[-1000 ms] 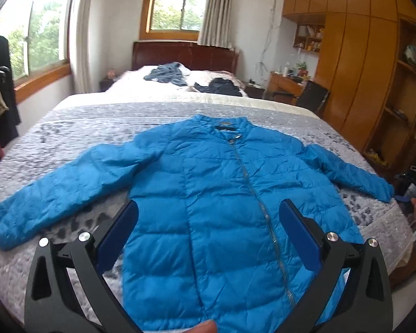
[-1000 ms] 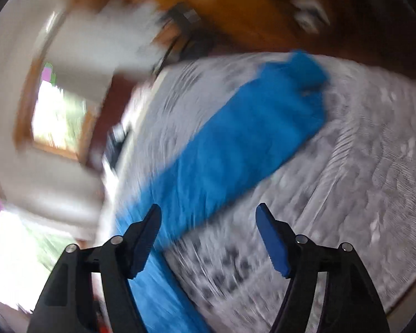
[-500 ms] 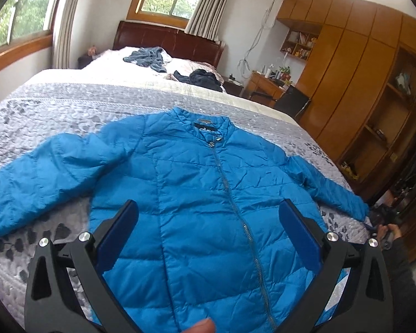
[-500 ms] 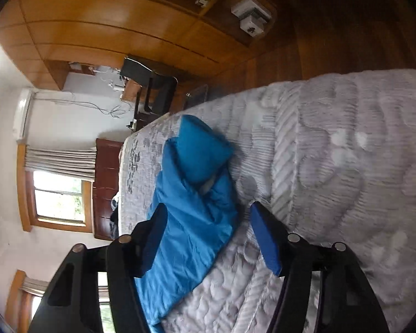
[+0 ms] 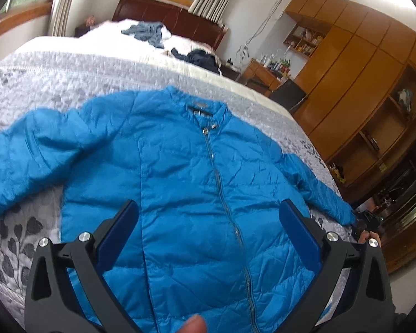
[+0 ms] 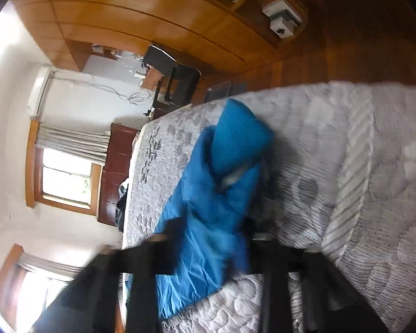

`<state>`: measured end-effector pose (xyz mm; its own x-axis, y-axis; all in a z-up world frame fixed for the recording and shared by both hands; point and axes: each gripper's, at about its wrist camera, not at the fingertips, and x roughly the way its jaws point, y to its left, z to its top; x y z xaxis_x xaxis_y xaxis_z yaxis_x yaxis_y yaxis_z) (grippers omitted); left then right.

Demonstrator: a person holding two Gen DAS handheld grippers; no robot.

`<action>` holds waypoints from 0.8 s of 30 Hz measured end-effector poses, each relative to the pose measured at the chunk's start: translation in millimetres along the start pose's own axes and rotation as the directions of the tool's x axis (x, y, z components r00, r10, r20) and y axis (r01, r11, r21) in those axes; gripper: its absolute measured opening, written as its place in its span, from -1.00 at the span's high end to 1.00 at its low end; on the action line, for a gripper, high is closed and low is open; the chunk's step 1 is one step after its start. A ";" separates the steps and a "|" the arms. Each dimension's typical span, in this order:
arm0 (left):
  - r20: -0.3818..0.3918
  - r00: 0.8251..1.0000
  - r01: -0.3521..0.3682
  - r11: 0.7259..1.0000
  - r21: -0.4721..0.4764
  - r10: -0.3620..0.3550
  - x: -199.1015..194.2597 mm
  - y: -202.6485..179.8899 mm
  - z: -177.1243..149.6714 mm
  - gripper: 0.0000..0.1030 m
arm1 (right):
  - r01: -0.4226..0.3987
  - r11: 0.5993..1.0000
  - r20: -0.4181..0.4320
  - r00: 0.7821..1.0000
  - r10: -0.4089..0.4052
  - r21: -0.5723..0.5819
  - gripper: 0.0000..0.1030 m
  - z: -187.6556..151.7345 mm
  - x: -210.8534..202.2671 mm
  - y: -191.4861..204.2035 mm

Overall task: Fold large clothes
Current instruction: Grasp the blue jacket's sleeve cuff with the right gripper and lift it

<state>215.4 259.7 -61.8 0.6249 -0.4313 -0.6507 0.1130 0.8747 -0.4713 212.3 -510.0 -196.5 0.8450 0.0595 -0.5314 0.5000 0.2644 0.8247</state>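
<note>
The blue puffer jacket (image 5: 197, 194) is laid flat, front up and zipped, on the grey quilted bedspread (image 5: 69, 72); it is judged light, soft, puffy and slick-shelled, so pinches are best taken at seamed edges: cuff, hem corner, shoulder seam. The left gripper (image 5: 208, 236) is held wide open above the jacket's lower front, nothing gripped. The right gripper (image 6: 216, 238) is seen at the jacket's right cuff (image 6: 235, 138), fingers either side of the sleeve, but motion blur means closure cannot be told.
</note>
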 end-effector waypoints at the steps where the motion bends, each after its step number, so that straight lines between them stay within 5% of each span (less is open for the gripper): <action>1: 0.001 1.000 0.001 1.000 0.004 -0.001 -1.5 0.3 -0.7 -0.95 | -0.005 1.000 0.007 1.000 0.005 -0.016 0.76 -0.7 -2.1 5.0; 8: 0.029 0.993 0.113 0.994 0.009 -0.114 -20.2 4.1 -2.9 -0.95 | -0.022 0.977 0.056 0.998 0.035 -0.210 0.83 -16.3 -37.2 85.3; 12: 0.043 0.994 0.095 0.994 0.050 -0.098 -29.3 2.2 -5.3 -0.95 | -0.035 0.939 0.077 0.995 0.065 -0.344 0.83 -41.7 -50.0 147.1; 19: 0.061 0.993 0.089 0.987 0.130 -0.098 -46.6 -5.1 -6.5 -0.95 | -0.109 0.840 0.031 0.989 0.148 -0.531 0.83 -112.0 -50.1 237.4; 24: -0.009 0.994 0.109 0.989 0.097 -0.109 -44.7 0.1 -0.2 -0.95 | -0.135 0.735 -0.011 0.985 0.171 -0.665 0.83 -180.9 -36.5 291.1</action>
<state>187.4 279.0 -32.9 0.6020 -0.5260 -0.6008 0.2551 0.8396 -0.4795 292.7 -261.0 27.9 0.9158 0.1144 -0.3850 0.1276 0.8260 0.5490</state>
